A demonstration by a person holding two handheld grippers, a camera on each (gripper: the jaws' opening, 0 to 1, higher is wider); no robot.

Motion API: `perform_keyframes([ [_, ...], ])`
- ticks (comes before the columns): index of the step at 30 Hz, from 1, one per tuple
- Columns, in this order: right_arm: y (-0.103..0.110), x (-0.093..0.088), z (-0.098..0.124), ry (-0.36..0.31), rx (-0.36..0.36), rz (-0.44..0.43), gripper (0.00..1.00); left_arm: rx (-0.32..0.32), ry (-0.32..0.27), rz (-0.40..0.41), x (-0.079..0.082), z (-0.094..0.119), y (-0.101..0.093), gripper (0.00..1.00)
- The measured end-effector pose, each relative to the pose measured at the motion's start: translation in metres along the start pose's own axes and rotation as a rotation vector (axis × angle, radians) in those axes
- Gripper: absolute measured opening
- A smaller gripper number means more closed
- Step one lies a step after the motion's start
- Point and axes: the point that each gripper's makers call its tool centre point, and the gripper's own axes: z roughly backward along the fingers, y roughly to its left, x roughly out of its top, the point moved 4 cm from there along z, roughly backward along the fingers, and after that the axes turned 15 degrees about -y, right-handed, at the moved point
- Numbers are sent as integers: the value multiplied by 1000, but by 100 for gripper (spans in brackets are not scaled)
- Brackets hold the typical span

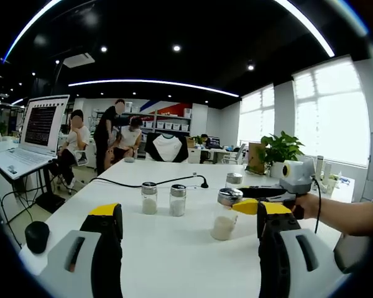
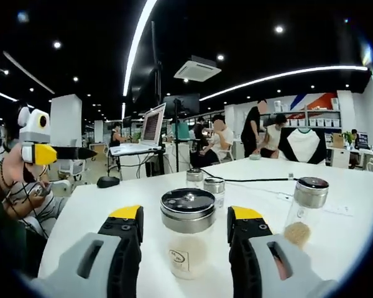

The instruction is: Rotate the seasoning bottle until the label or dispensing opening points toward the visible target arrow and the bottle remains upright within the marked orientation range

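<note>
Bottle: seasoning bottle (image 2: 188, 239) stands upright on the white desk (image 2: 336, 236), steel cap on top, pale powder in the lower part, a small round label facing the right gripper view.
Where it lies from the right tool: straight ahead and between the two jaws of the right tool (image 2: 184, 225); in the left gripper view the same bottle (image 1: 225, 215) shows with the right tool (image 1: 252, 206) reaching in from the right at cap height.
Right tool state: jaws spread, one on each side of the glass just below the cap; they look close to the wall but a sliver of gap shows on both sides, so I judge it not yet pinched.
Left tool state: left tool (image 1: 189, 226) spread and holding nothing, with bare desk between the jaws.
Nearer hand: the right one by far; the left stands well back from the bottle.
Long axis: vertical, and the turn called for is about that axis, so the jaws must close level and not tip it.
Neighbours: two small shakers (image 1: 163, 198) stand together further back, another bottle (image 2: 301, 208) stands off to the right, a black cable (image 1: 155, 183) runs behind.
Target arrow: cannot make one out on the desk.
</note>
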Motion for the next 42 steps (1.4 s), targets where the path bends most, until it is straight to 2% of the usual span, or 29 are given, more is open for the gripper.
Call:
perform_keyframes([
  [5,-4,-4,-3,29,49,24,51,1,-1,0,0,0,2,94],
  [6,-6,-4,-4,23,57,50,50,1,-1,-1,0,0,4,94],
  [11,-3,-8,-7,39,109,21,50,8,-3,0,1,0,8,94],
  [14,-4,-10,-8,38,105,4,49,11,-3,0,1,1,9,94],
  [18,-3,-12,-9,14,116,-68,47,13,-4,0,2,1,11,94],
  [21,-1,-15,-11,29,130,-42,44,13,0,2,0,0,14,94],
  [25,-5,-15,-11,26,112,-42,39,13,0,4,0,0,15,94],
  [31,-5,-15,-11,19,116,-25,38,17,5,7,-3,-2,19,94],
  [42,-9,-15,-12,28,115,-14,38,9,-2,6,-1,-3,14,94],
])
